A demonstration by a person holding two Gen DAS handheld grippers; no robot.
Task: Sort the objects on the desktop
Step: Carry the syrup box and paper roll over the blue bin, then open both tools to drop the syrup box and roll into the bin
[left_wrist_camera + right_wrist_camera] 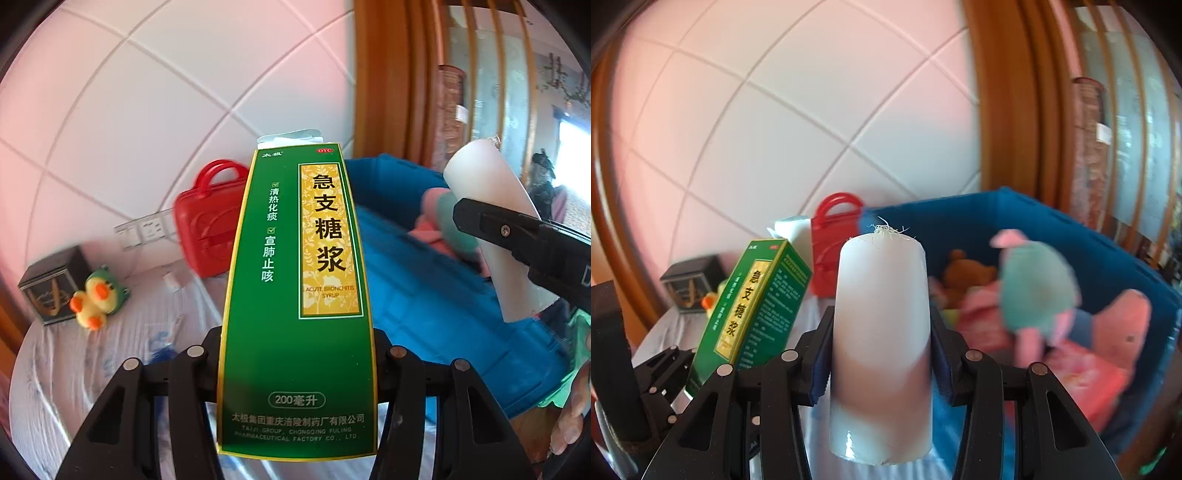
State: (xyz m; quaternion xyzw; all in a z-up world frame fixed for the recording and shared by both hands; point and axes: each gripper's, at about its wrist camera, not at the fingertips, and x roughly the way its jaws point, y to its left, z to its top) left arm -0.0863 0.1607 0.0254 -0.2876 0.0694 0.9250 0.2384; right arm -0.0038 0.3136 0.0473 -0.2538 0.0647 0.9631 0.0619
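Both hand-held grippers loaded beside the blue storage bin (1052, 218)
Left hand-held gripper (297, 354) clamps a green syrup box (295, 295); right hand-held gripper (881, 343) clamps a white candle (882, 332)

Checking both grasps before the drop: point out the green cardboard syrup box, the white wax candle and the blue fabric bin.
Green cardboard syrup box (295, 295): left wrist view, front panel.
White wax candle (882, 332): right wrist view, mid-body.
Blue fabric bin (960, 218): right wrist view, far wall.

The left gripper (297, 354) clamps a green box (295, 295) at frame centre. At right, the right gripper (517, 236) grips a white candle (484, 206) over a blue bin (443, 295).
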